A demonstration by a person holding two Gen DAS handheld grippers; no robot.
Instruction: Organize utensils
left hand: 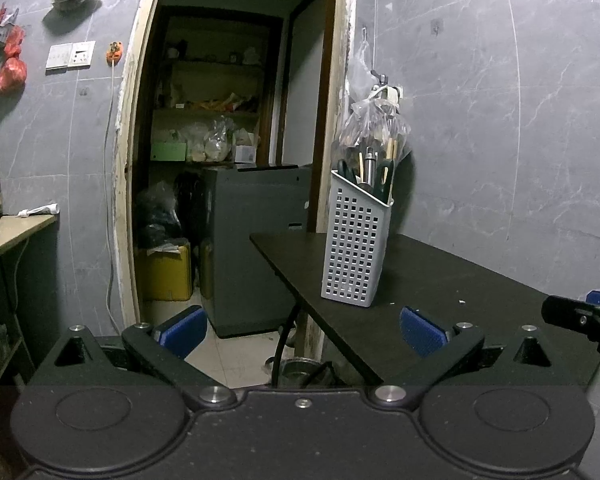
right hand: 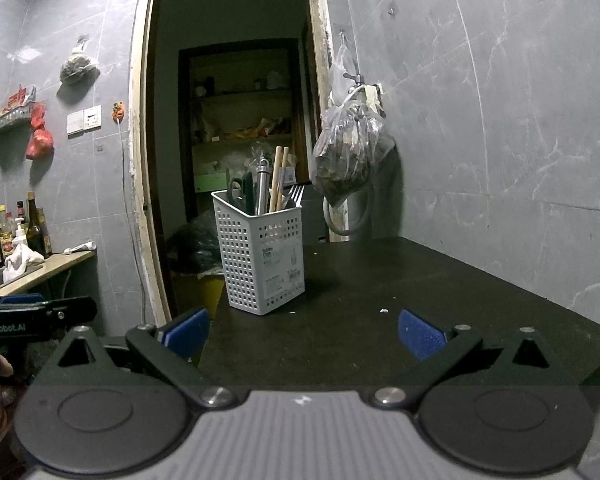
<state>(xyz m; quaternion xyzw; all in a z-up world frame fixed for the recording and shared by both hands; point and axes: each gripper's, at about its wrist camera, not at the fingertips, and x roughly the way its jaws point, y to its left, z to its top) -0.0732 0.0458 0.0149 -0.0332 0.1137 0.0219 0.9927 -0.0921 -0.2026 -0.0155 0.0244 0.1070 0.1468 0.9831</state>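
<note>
A white perforated utensil holder (left hand: 354, 244) stands upright on the dark table (left hand: 460, 280); it also shows in the right wrist view (right hand: 262, 254). It holds wooden chopsticks (right hand: 279, 178), a metal handle (right hand: 263, 186), forks (right hand: 297, 194) and green-handled scissors (right hand: 240, 190). My left gripper (left hand: 302, 330) is open and empty, in front of the holder at the table's left edge. My right gripper (right hand: 304, 334) is open and empty, low over the table, short of the holder. Part of the right gripper (left hand: 580, 318) shows at the right of the left wrist view.
A grey tiled wall (right hand: 500, 120) runs behind and right of the table. A plastic bag (right hand: 350, 152) hangs on it above the table's back. An open doorway (right hand: 236, 120) leads to a pantry. A counter with bottles (right hand: 16, 236) stands at the left.
</note>
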